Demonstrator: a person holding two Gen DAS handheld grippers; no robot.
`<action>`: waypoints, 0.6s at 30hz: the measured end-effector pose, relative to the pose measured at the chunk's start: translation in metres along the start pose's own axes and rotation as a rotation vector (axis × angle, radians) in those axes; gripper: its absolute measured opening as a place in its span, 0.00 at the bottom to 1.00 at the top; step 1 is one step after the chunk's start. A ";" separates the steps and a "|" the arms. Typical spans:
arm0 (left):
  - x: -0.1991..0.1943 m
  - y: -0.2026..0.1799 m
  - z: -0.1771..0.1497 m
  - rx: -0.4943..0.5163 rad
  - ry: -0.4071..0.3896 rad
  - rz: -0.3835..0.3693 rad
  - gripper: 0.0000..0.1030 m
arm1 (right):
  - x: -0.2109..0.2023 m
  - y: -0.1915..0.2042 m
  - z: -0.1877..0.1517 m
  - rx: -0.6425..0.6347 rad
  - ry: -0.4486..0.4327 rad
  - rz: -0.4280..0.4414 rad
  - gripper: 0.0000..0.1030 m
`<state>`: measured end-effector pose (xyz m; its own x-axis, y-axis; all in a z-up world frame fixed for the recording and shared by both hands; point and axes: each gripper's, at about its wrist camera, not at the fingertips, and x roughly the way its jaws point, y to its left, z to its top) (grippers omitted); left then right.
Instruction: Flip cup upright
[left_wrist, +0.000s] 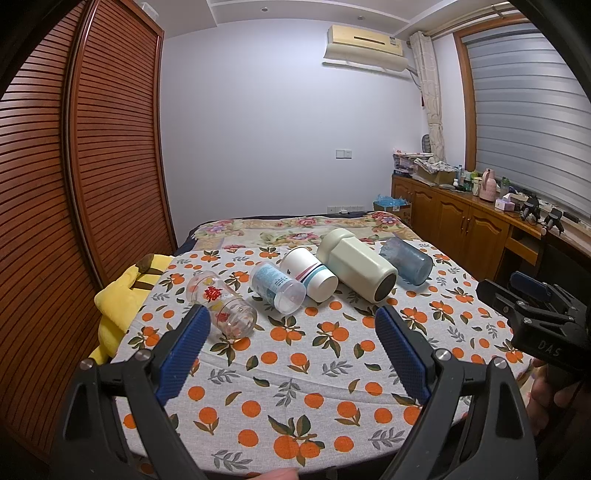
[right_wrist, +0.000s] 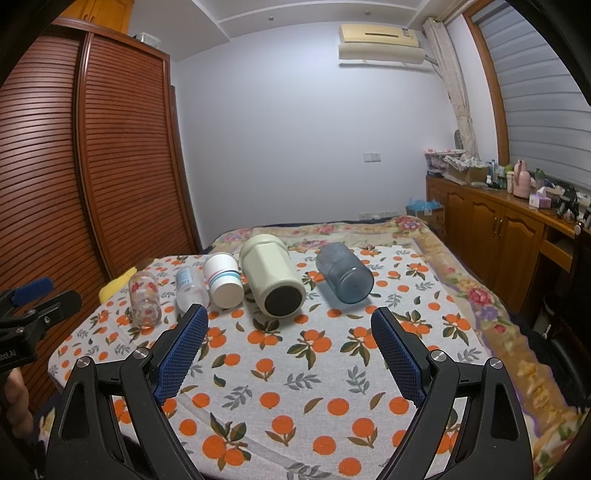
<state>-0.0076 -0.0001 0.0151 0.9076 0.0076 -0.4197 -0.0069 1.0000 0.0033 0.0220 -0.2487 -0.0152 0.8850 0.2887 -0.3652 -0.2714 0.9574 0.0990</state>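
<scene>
Several cups lie on their sides in a row on the orange-print cloth (left_wrist: 295, 369): a clear glass with red print (left_wrist: 221, 304) (right_wrist: 144, 297), a clear bottle with a blue label (left_wrist: 277, 286) (right_wrist: 189, 290), a white cup with stripes (left_wrist: 309, 273) (right_wrist: 222, 279), a large cream flask (left_wrist: 356, 266) (right_wrist: 271, 278), and a blue translucent cup (left_wrist: 406, 260) (right_wrist: 344, 273). My left gripper (left_wrist: 291, 350) is open and empty, short of the row. My right gripper (right_wrist: 290, 349) is open and empty, short of the flask and blue cup; it also shows in the left wrist view (left_wrist: 532, 306).
A yellow plush (left_wrist: 118, 299) lies at the cloth's left edge. A louvred wooden wardrobe (left_wrist: 74, 166) stands on the left. A wooden cabinet (right_wrist: 498, 218) with clutter runs along the right. A floral blanket (right_wrist: 480, 295) covers the bed beyond the cloth.
</scene>
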 end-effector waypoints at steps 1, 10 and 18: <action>0.000 0.000 0.000 0.000 0.000 0.000 0.89 | 0.000 0.000 0.000 0.001 0.001 0.000 0.89; 0.000 0.000 0.000 0.001 -0.001 0.000 0.89 | 0.000 -0.001 0.002 0.000 0.001 0.000 0.89; 0.000 -0.001 -0.001 0.001 0.001 0.002 0.89 | 0.000 -0.001 0.002 0.000 0.003 0.000 0.89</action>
<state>-0.0083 -0.0014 0.0142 0.9070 0.0094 -0.4209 -0.0079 1.0000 0.0052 0.0228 -0.2494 -0.0139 0.8839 0.2884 -0.3682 -0.2711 0.9574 0.0992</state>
